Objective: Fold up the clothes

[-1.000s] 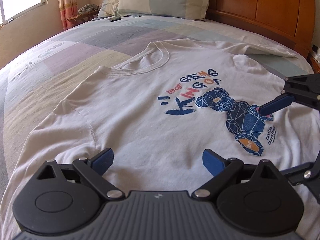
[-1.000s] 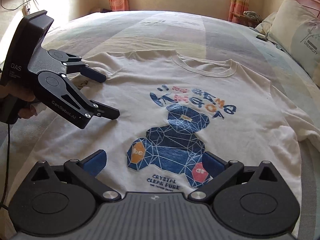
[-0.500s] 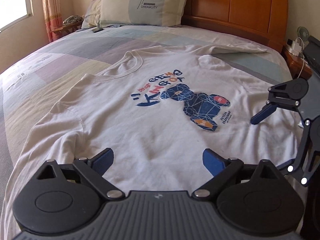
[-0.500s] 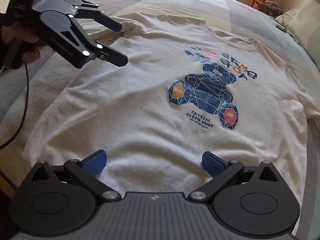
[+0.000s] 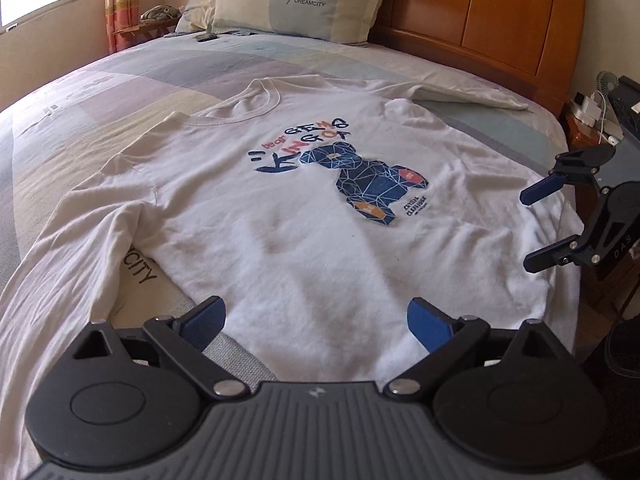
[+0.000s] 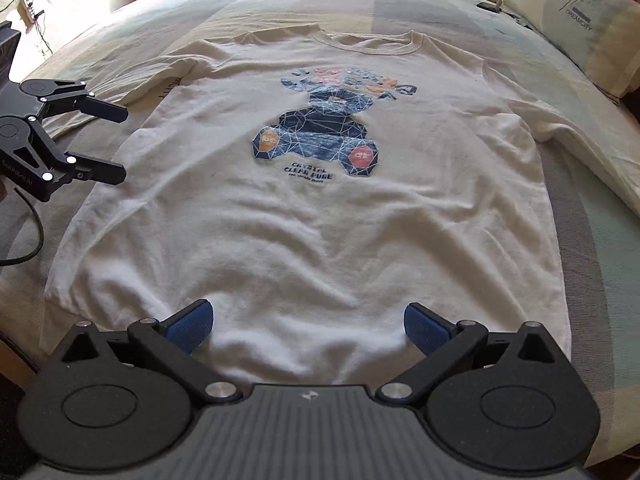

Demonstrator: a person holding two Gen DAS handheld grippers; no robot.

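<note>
A white long-sleeved T-shirt (image 5: 304,240) with a blue bear print lies flat, face up, on the bed; it also shows in the right wrist view (image 6: 320,216). My left gripper (image 5: 316,324) is open and empty, low over the shirt's side near the hem and left sleeve. It shows in the right wrist view (image 6: 120,144) at the shirt's left edge. My right gripper (image 6: 308,326) is open and empty, just above the hem. It shows in the left wrist view (image 5: 532,228) at the right, beside the bed edge.
The patchwork bedspread (image 5: 120,92) lies around the shirt. Pillows (image 5: 304,0) lean on the wooden headboard (image 5: 500,12). A nightstand with chargers (image 5: 588,120) stands beside the bed. A black cable (image 6: 24,236) trails from the left gripper.
Both grippers have pulled back toward the shirt's hem end and sit lower. The shirt has not moved. Both stay open.
</note>
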